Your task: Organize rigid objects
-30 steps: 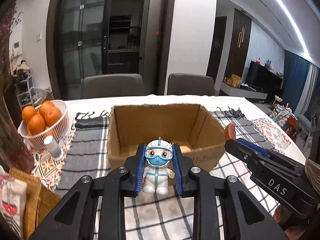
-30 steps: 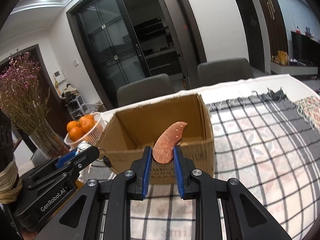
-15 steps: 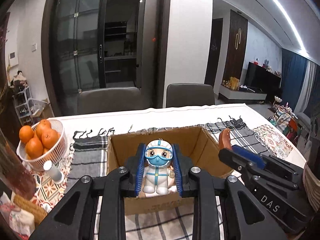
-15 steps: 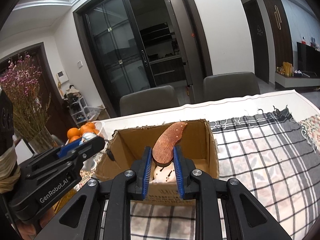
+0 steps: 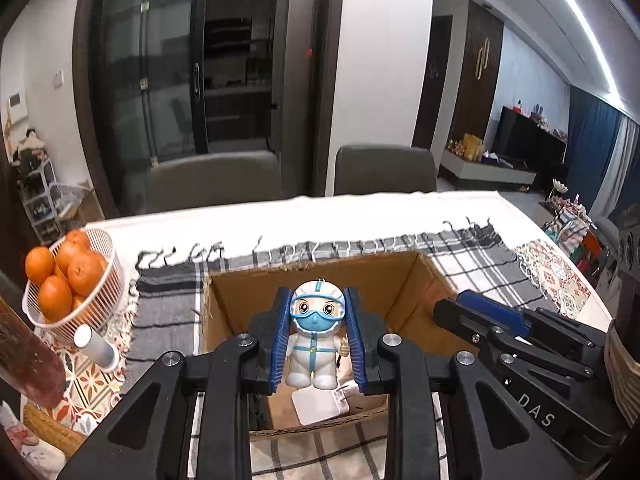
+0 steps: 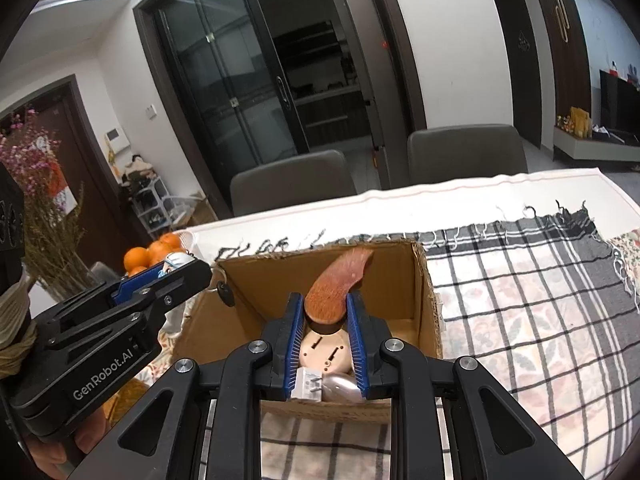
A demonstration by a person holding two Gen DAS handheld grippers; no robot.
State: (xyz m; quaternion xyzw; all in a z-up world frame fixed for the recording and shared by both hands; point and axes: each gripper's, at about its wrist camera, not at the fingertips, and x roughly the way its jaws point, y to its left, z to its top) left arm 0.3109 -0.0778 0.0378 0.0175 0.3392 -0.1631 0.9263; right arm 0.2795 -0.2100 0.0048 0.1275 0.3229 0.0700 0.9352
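Note:
My left gripper [image 5: 318, 320] is shut on a white toy figure with a blue mask [image 5: 316, 336] and holds it over the open cardboard box [image 5: 240, 300]. My right gripper [image 6: 324, 320] is shut on a curved reddish wooden piece [image 6: 336, 284], also over the box [image 6: 424, 300]. In the box lie a white plug adapter [image 5: 316, 406], a round beige item [image 6: 324, 354] and a white adapter [image 6: 306, 386]. The right gripper shows at the right of the left wrist view [image 5: 500, 332]; the left gripper shows at the left of the right wrist view [image 6: 160, 288].
A white basket of oranges [image 5: 64, 280] and a small white cylinder [image 5: 96, 348] stand left of the box. A checked cloth [image 6: 520, 300] covers the table. Two grey chairs [image 5: 384, 172] stand behind it. Dried flowers in a vase [image 6: 40, 208] are at the far left.
Both grippers have risen and moved forward with their objects, from in front of the box to above its opening. The box's contents have come into view.

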